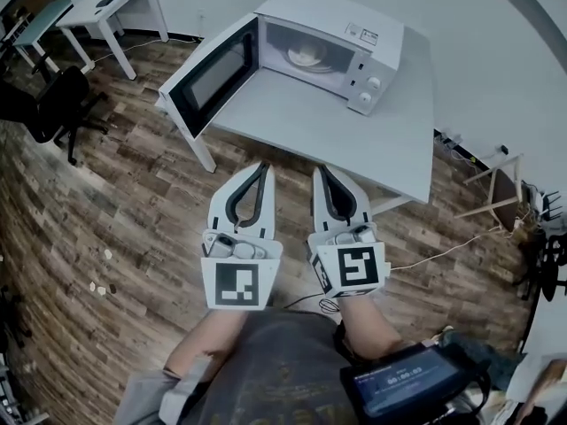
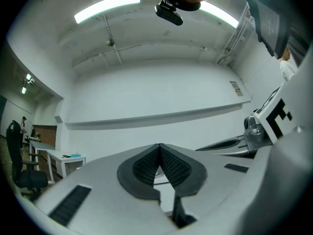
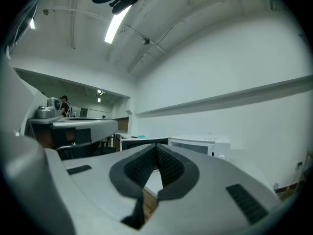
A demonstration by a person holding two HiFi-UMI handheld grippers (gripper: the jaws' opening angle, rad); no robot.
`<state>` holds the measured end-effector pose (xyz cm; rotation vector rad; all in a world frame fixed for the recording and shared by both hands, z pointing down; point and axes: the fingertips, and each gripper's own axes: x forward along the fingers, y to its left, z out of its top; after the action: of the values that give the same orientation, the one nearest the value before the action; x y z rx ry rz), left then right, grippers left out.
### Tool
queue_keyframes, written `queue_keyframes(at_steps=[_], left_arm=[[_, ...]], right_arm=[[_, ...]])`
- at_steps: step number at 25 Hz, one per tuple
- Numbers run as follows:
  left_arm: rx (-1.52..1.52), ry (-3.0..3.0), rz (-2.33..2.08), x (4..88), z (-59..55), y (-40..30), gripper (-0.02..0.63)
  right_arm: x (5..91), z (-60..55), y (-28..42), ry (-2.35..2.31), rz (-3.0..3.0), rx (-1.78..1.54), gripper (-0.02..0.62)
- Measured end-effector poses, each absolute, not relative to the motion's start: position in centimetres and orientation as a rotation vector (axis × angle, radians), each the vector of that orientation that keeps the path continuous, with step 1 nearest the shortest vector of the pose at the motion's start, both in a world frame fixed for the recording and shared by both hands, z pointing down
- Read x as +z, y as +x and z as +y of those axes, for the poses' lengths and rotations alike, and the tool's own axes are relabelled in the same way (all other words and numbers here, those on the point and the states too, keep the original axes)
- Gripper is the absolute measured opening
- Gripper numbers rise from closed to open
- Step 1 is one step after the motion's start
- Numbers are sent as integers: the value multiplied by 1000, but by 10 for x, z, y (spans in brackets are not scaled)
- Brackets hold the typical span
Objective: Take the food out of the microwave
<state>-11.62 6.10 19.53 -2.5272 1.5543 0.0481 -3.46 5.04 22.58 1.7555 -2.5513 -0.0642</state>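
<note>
While my left hand-held gripper (image 1: 262, 166) and right hand-held gripper (image 1: 321, 170) are sitting pressed together, I am risking shoving the plate of food (image 1: 306, 57) deeper into the microwave (image 1: 359, 32).

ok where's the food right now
In the head view the food sits on a white dish inside the microwave, at the far end of the white table, just right of the swung-open door.

Honestly, nothing was properly readable here. The sticker (image 1: 363, 34) on top of the microwave (image 1: 332, 38) and the little wall sign (image 2: 236, 88) were way too small. The screen (image 1: 400, 381) down by the person's chest showed a row of timer-like digits, too blurry to make out.
</note>
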Motion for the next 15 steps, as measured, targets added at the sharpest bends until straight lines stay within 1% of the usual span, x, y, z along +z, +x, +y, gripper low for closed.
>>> queue_keyframes(at_steps=[6,15], left_arm=[[96,-2571,1538,194,17,-134,8],[68,-2620,1439,204,-34,-114,8]], right_arm=[[221,11,-54,1771,-2512,-97,3],[223,-39,-33,1858,-2442,-99,3]])
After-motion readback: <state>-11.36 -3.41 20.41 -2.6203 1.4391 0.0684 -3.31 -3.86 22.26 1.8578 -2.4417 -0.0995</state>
